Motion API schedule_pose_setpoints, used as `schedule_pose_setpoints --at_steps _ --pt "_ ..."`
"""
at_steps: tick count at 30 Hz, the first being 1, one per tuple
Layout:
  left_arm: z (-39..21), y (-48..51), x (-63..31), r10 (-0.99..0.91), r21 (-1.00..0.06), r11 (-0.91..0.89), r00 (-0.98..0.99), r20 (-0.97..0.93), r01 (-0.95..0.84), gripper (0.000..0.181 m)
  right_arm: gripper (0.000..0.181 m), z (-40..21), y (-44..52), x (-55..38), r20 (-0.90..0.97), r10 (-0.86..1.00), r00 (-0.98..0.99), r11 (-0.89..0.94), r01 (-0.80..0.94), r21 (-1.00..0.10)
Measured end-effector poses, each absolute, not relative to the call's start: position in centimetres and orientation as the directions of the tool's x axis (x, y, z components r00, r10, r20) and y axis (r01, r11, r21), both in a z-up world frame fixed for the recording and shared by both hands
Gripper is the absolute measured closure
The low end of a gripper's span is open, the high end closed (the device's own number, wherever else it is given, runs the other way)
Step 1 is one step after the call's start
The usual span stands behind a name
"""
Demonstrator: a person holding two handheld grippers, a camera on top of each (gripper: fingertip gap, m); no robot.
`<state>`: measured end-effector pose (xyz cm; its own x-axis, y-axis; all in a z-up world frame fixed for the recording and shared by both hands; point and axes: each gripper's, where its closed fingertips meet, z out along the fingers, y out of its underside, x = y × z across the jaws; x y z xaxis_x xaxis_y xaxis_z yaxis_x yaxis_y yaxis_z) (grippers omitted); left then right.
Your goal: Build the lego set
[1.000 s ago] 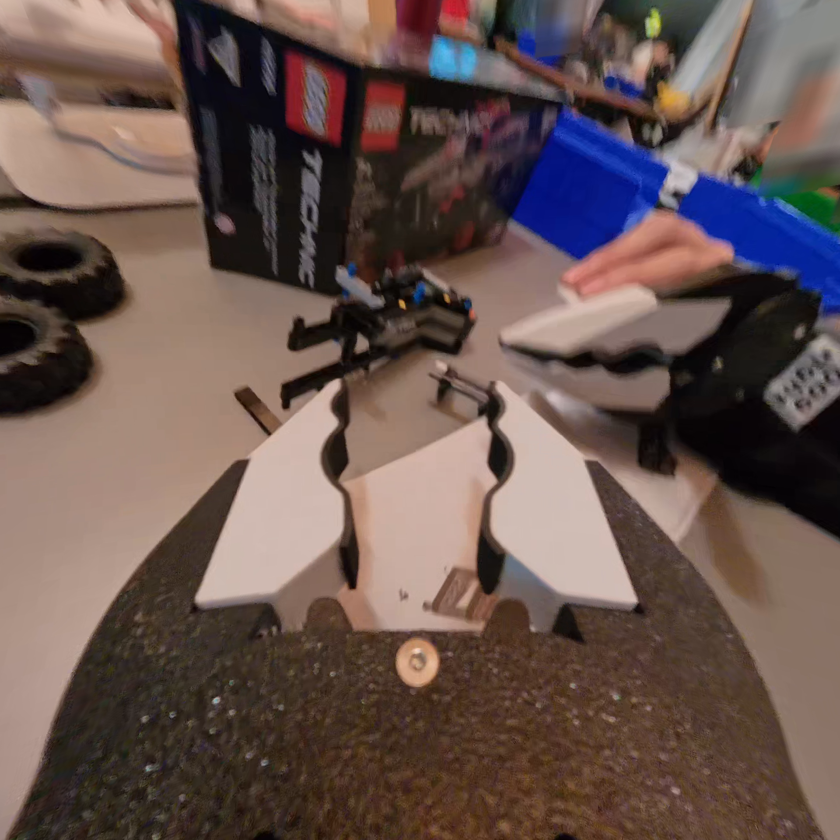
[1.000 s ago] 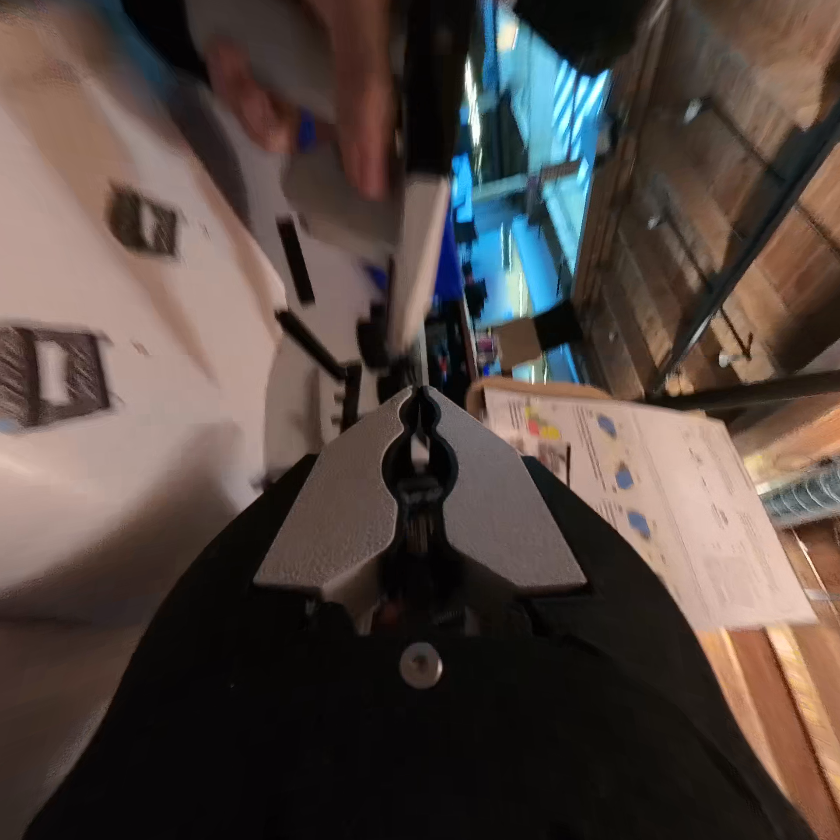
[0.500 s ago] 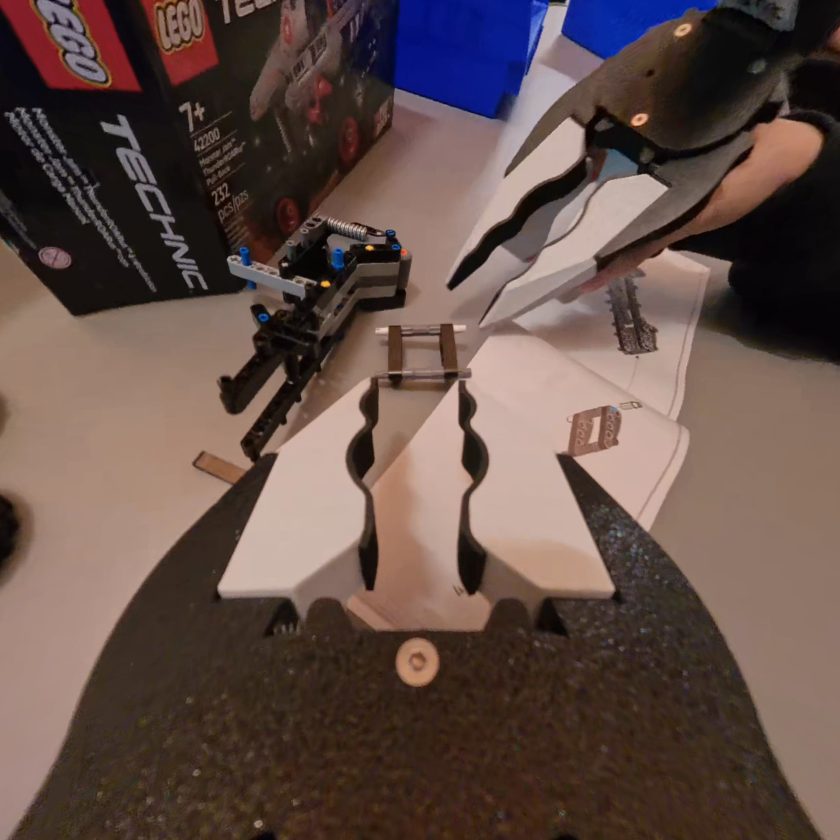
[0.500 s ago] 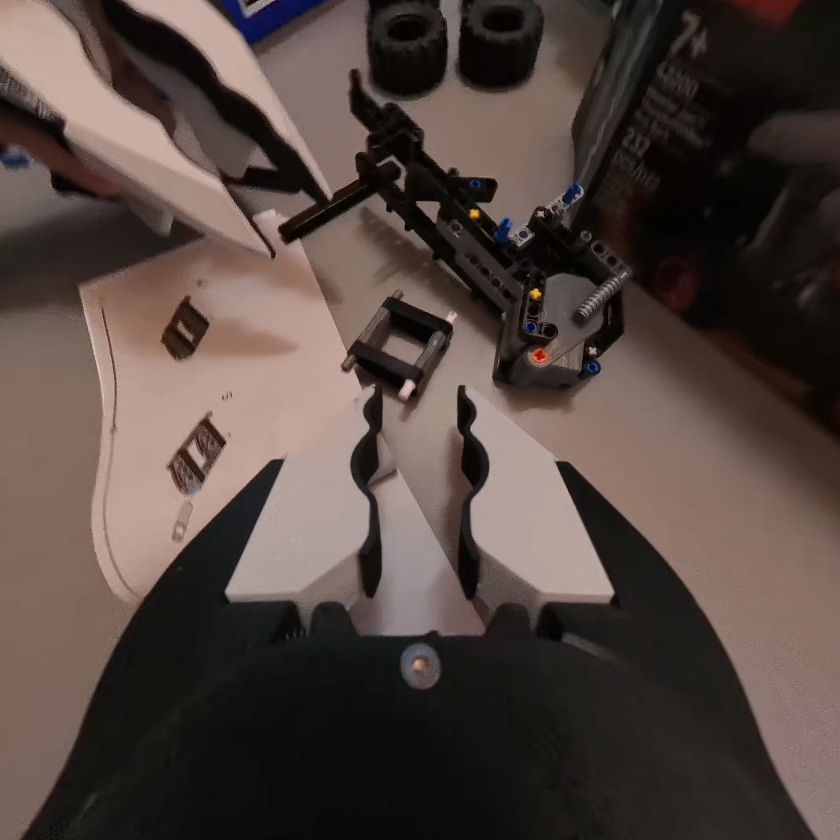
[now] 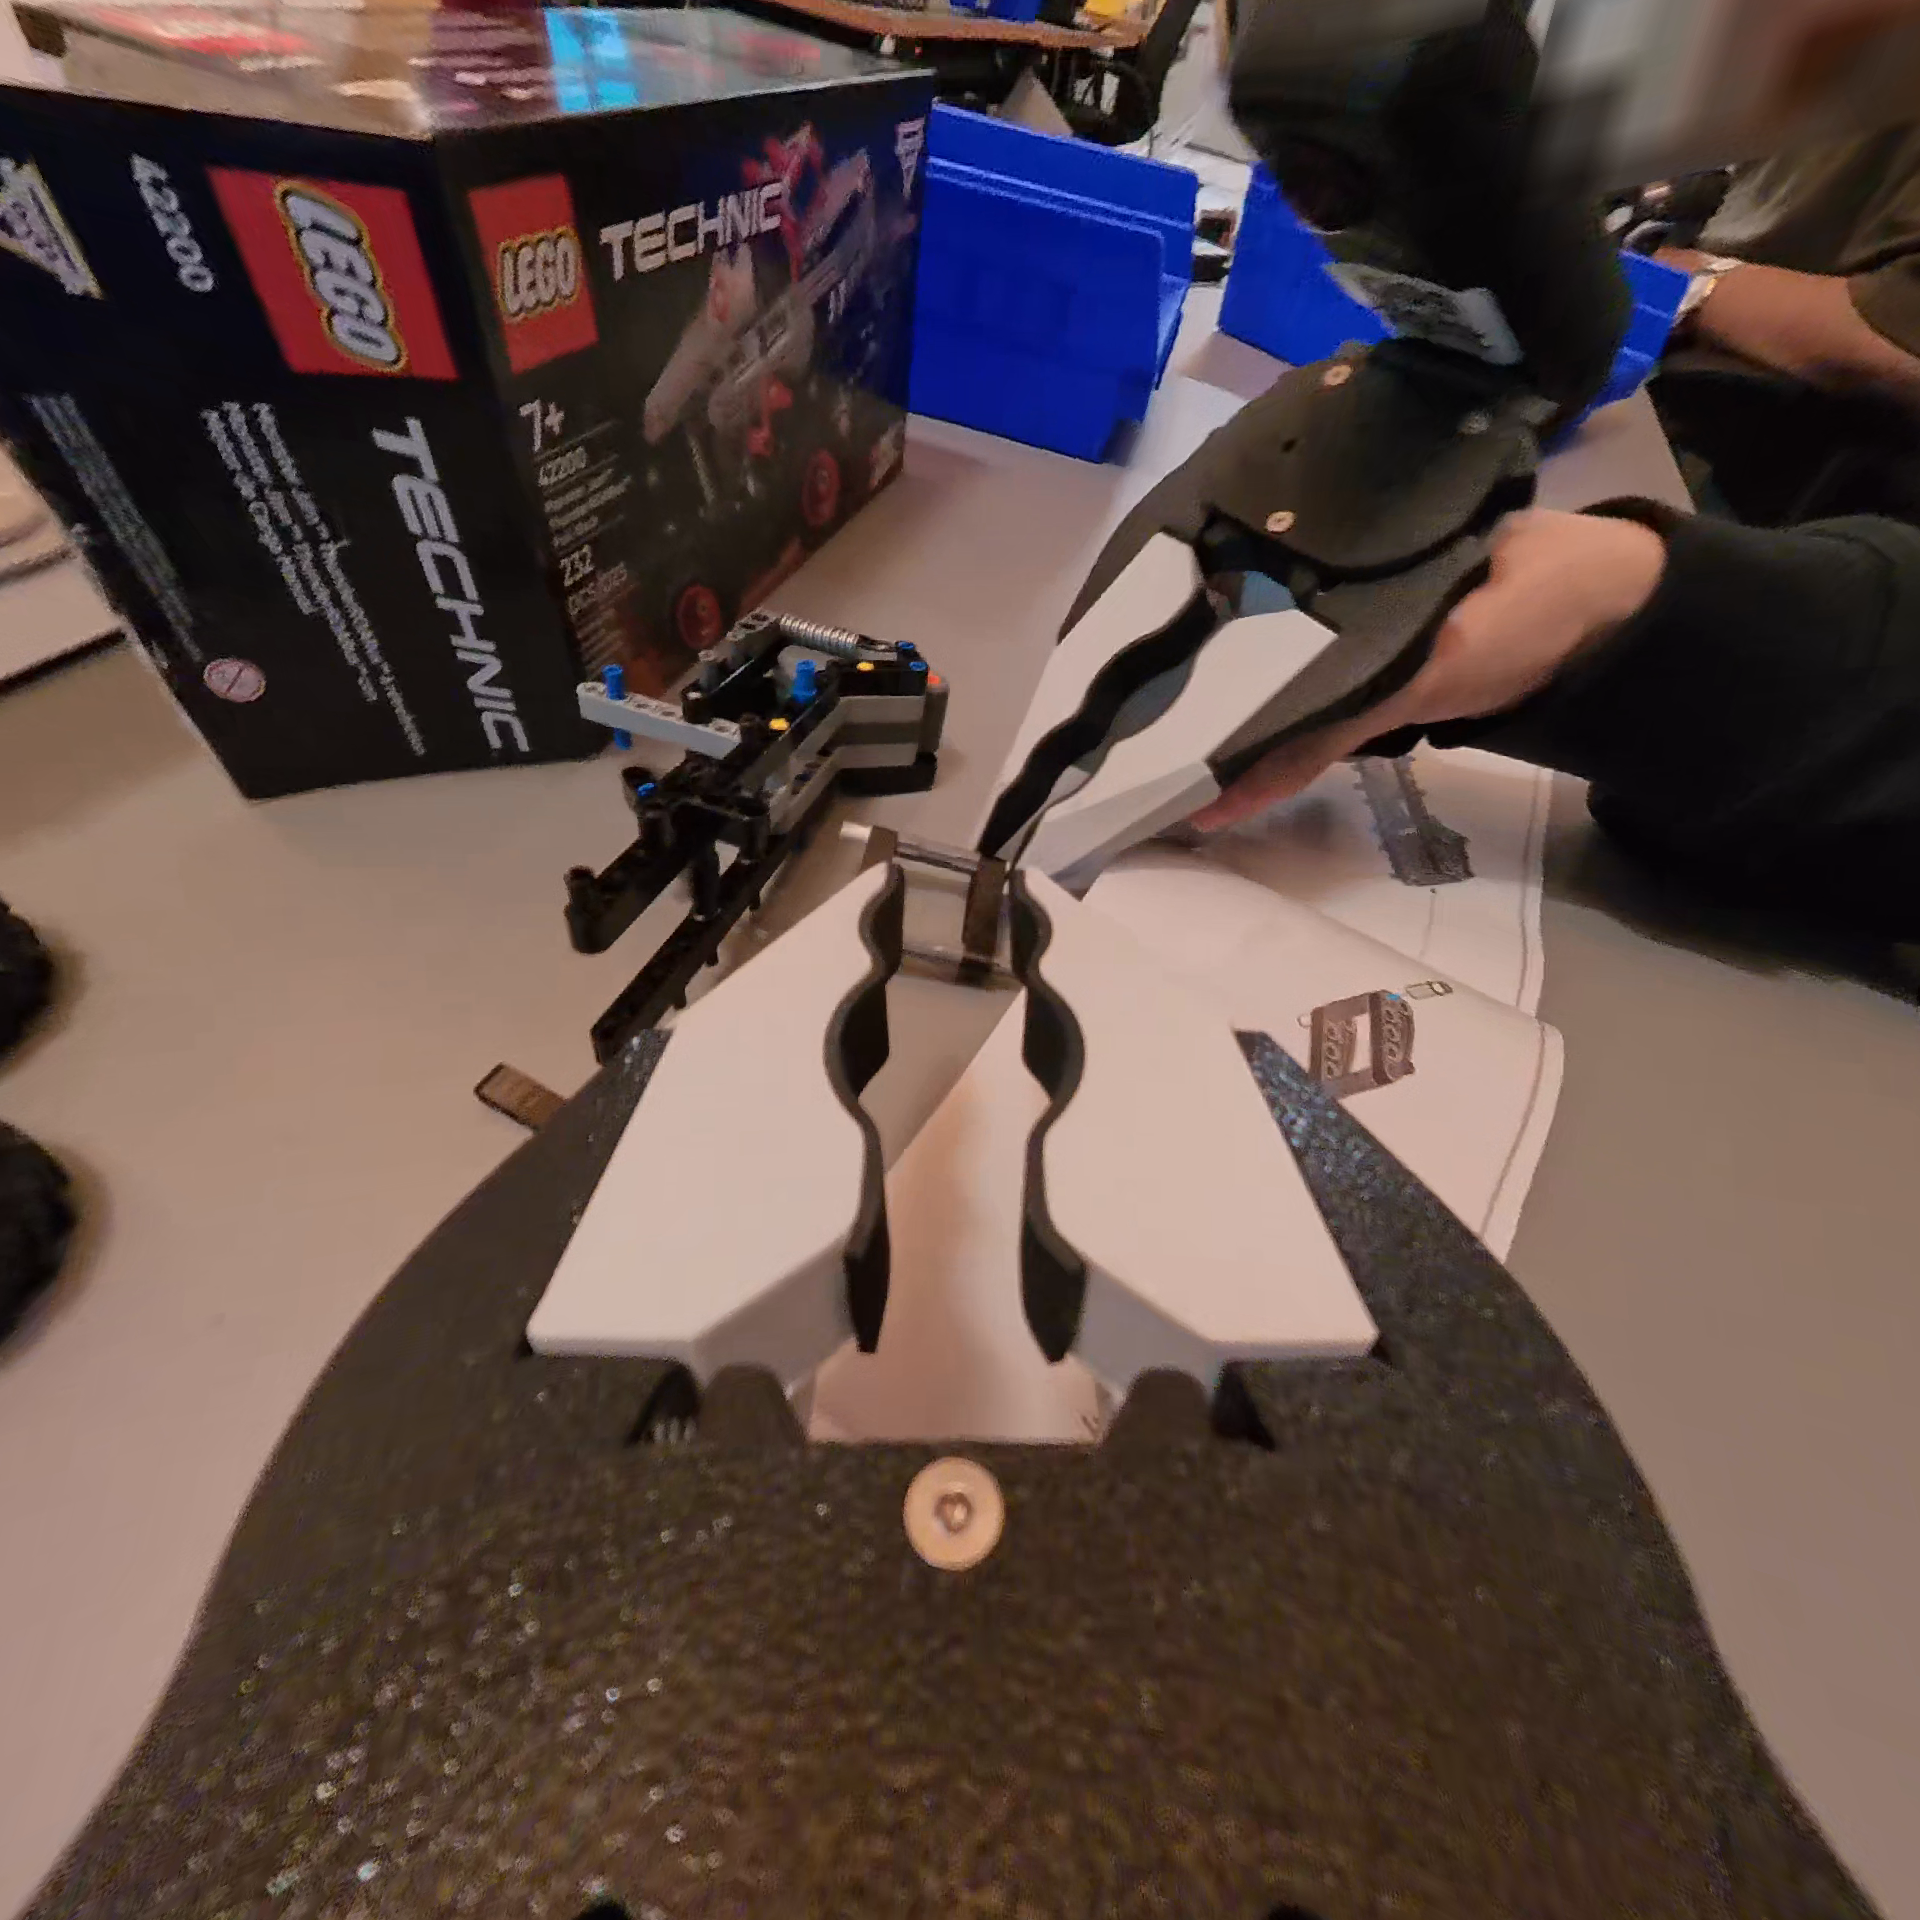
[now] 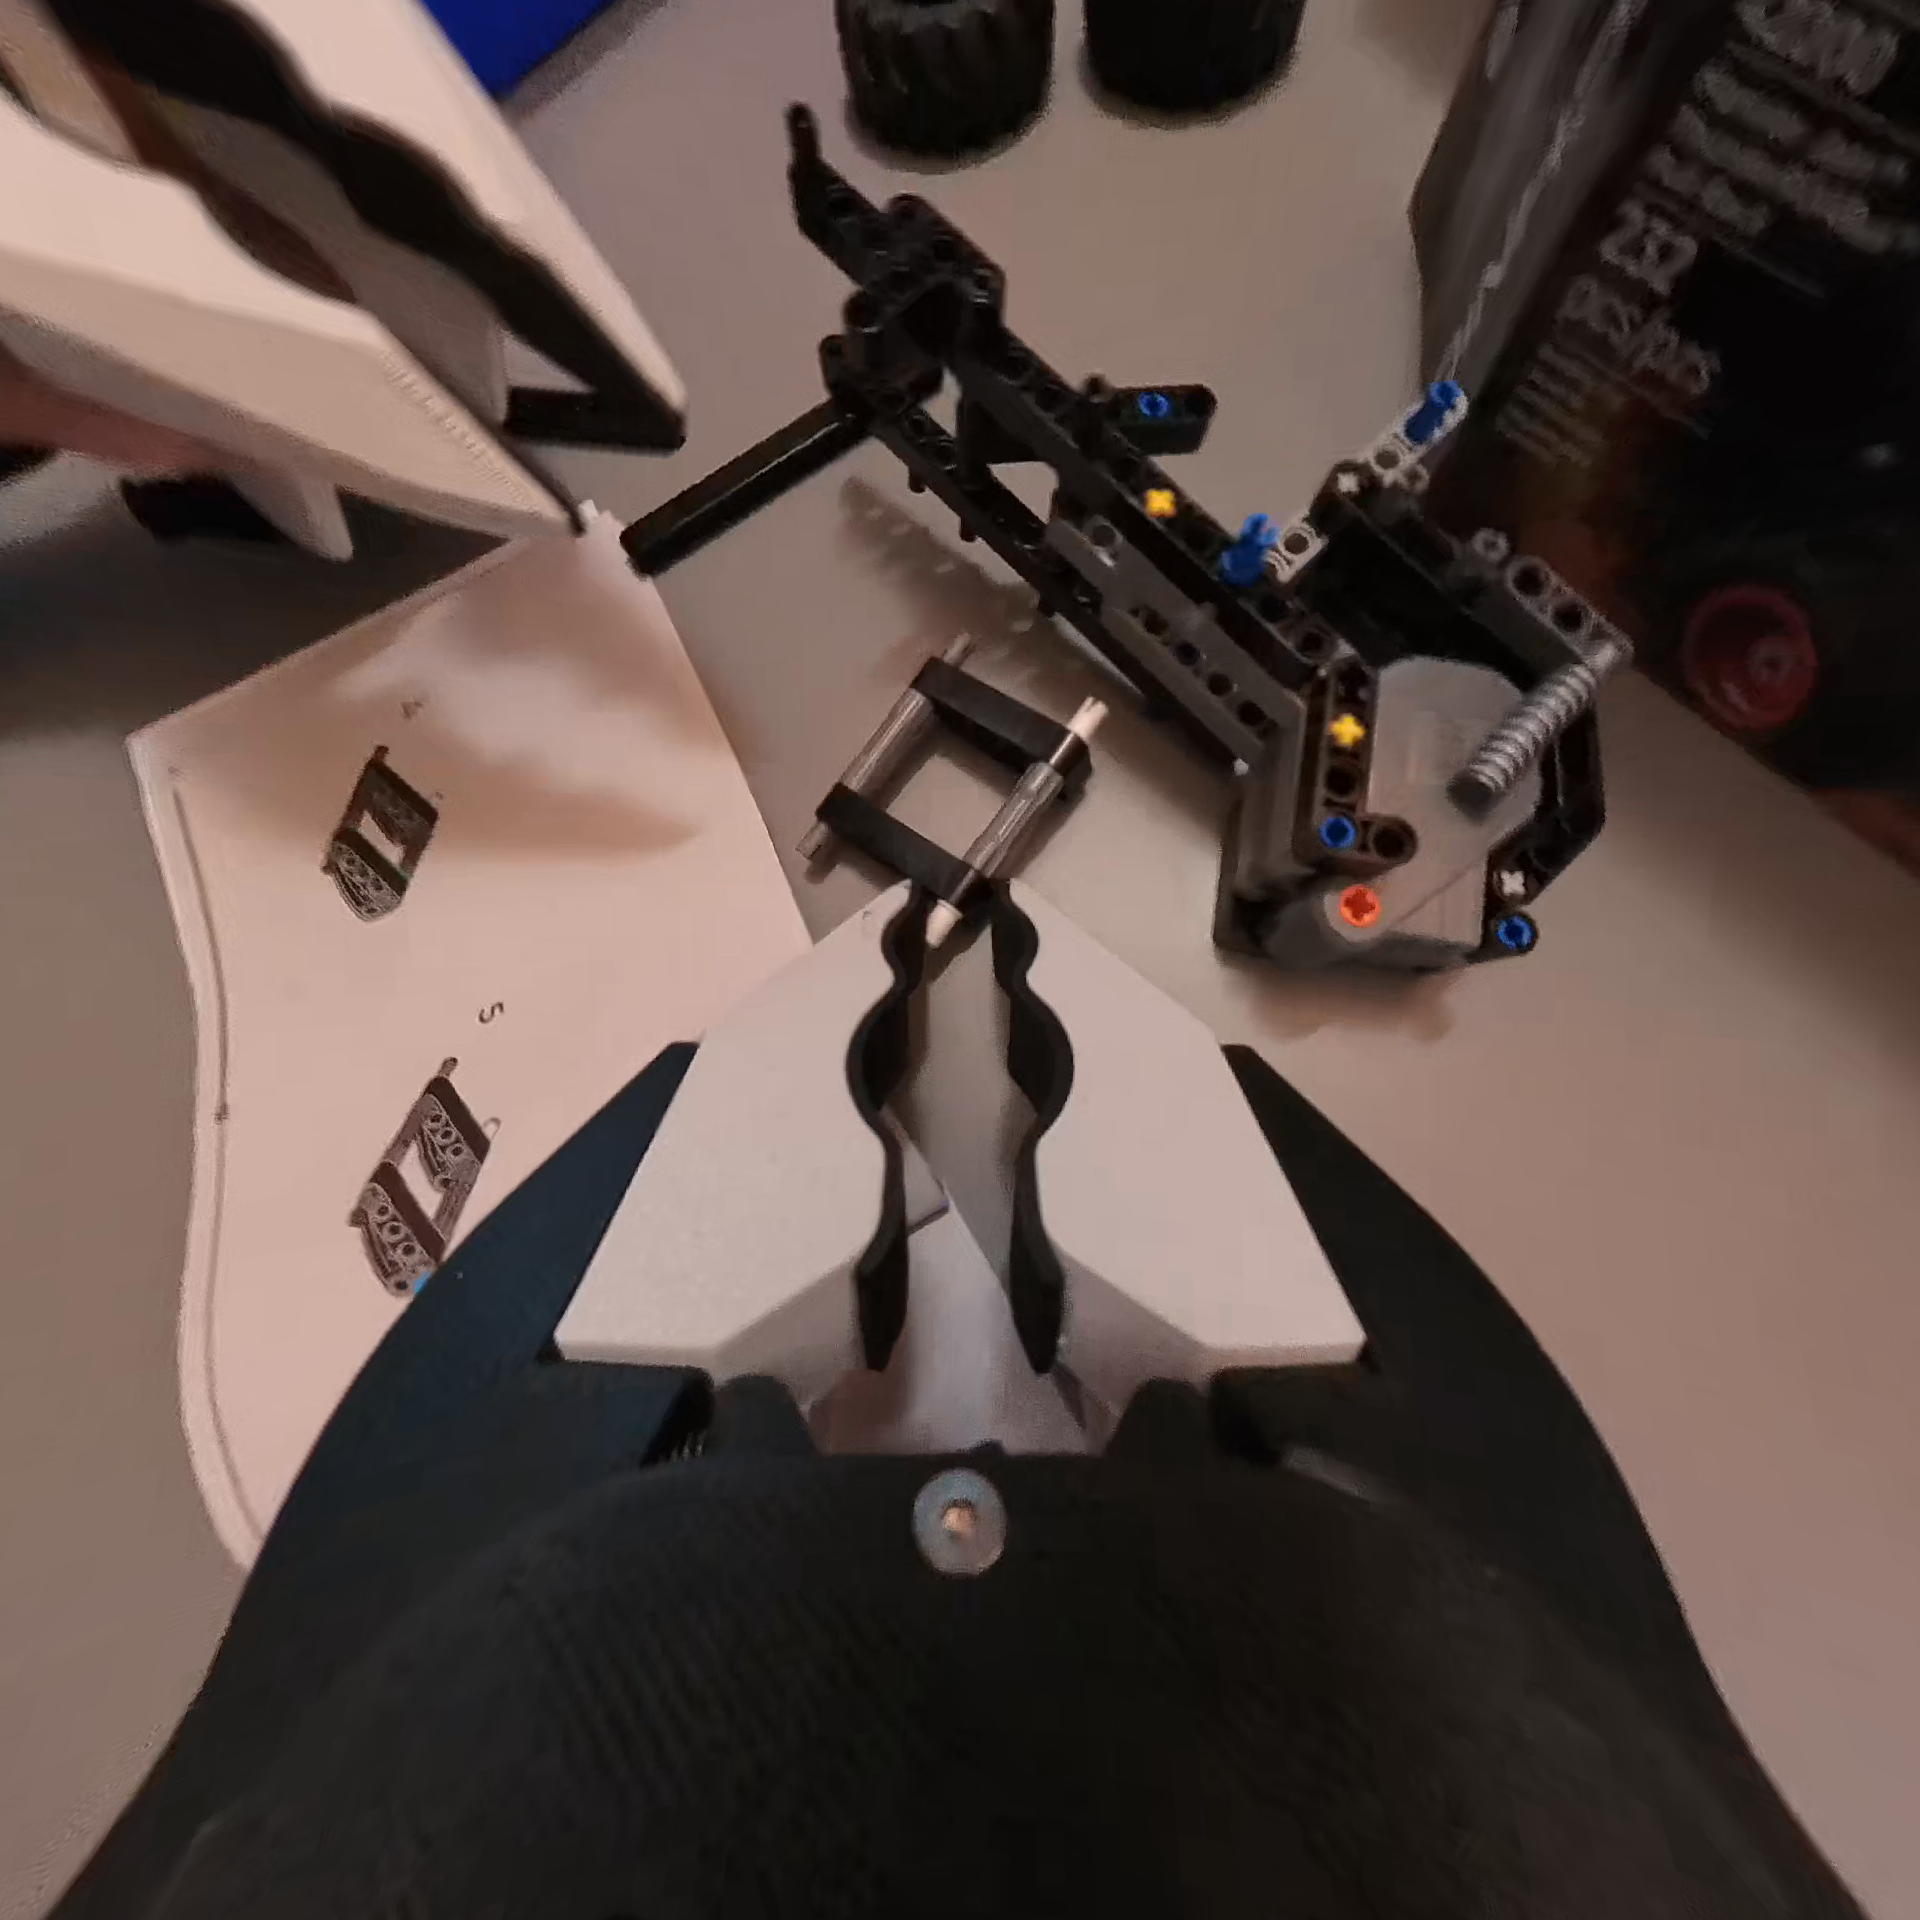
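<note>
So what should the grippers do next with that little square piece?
Probably close the right gripper gently on the small frame. Its fingertips sit on either side of the white-tipped end of one grey rod, but are still open. The left gripper is open at the frame's other side, so it looks ready to help steady it. The bigger model lies close beside, apart from it.
</note>
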<state>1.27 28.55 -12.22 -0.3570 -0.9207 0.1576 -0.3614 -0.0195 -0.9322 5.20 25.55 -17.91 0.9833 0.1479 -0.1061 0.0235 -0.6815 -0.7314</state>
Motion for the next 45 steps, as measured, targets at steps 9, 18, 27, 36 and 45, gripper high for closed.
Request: schedule_pose_setpoints --at_steps 9,18,27,36,45 --pt "-12.7 29.7 0.9 -0.947 -0.921 0.071 -0.316 0.058 -0.383 0.136 0.172 -12.6 26.5 3.4 0.802 0.275 0.530 -0.289 0.841 -0.456" --pt "-11.3 27.4 0.0 -0.823 -0.859 0.487 -0.413 -0.390 -0.159 0.148 0.175 -9.5 25.9 -0.1 0.971 0.010 -0.241 -0.101 0.965 0.240" --pt "-8.3 28.1 -0.4 -0.819 -0.878 0.467 -0.321 -0.474 0.106 0.168 0.151 -7.1 25.0 -1.3 0.919 0.054 0.391 0.116 0.912 -0.394" --pt "-5.6 26.6 -0.5 -0.835 -0.853 0.442 -0.221 -0.504 0.277 0.168 0.152 -3.9 25.6 -1.4 0.703 0.074 0.707 0.164 0.687 -0.708" --pt "-7.8 24.6 -0.3 -0.794 -0.875 0.441 -0.370 -0.483 0.197 0.164 0.165 -5.8 25.2 -0.5 0.834 0.021 0.552 0.105 0.828 -0.551"
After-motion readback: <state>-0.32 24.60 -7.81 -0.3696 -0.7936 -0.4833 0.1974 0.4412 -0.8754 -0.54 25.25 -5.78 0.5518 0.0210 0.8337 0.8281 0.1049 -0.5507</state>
